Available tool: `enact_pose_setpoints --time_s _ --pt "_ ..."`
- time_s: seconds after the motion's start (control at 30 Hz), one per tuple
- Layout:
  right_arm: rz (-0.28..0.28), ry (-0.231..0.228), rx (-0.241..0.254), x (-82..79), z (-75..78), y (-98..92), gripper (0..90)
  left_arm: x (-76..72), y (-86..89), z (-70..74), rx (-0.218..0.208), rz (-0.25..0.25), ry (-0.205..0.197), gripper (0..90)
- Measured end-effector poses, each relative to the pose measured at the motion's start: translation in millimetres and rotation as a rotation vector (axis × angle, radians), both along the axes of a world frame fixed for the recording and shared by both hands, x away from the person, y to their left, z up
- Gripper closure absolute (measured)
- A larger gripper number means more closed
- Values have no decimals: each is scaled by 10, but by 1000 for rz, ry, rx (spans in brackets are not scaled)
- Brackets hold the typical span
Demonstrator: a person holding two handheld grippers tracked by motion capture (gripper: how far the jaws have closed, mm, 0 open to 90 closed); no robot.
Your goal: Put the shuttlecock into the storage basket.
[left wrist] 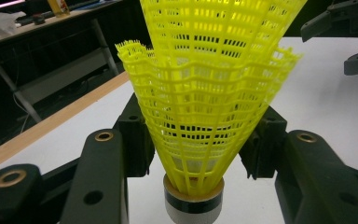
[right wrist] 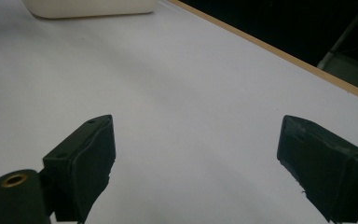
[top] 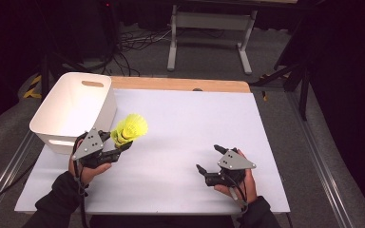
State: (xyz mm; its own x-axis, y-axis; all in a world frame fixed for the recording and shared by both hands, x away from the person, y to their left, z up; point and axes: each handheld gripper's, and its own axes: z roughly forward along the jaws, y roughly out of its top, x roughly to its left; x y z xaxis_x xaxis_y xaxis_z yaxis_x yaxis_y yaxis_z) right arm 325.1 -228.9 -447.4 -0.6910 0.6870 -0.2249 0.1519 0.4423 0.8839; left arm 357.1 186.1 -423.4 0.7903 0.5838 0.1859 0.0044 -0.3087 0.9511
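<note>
Two yellow plastic shuttlecocks (top: 130, 129), one nested in the other, are held just right of the white basket (top: 105, 111), above the table. My left gripper (top: 119, 145) is shut on their mesh skirt. In the left gripper view the skirts (left wrist: 205, 93) flare away from the camera between the pads (left wrist: 135, 135), with the white cap and its black band (left wrist: 193, 205) nearest. My right gripper (top: 207, 157) rests low near the table's front right, open, with nothing between its jaws. In its own view the right gripper (right wrist: 196, 158) frames bare white table.
A white sheet (top: 185, 123) covers the table, with a wooden strip (top: 180, 84) along the far edge. The basket (right wrist: 88, 8) stands at the left rear corner. The right gripper (left wrist: 340, 42) appears far off in the left gripper view. A grey table frame (top: 209, 28) and cables lie on the floor beyond.
</note>
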Motion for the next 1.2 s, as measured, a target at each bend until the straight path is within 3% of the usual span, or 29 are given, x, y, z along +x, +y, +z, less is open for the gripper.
enact_pose_setpoints --time_s 0.17,0.47,1.2 --pt "-18 -16 5 -6 12 -15 130 -8 21 22 1 -1 -3 523" --pt "-13 -4 -26 1 -7 6 129 -27 52 62 -5 5 -17 524" --pt "-24 -7 -47 4 -8 7 129 -67 190 177 -35 24 -41 524"
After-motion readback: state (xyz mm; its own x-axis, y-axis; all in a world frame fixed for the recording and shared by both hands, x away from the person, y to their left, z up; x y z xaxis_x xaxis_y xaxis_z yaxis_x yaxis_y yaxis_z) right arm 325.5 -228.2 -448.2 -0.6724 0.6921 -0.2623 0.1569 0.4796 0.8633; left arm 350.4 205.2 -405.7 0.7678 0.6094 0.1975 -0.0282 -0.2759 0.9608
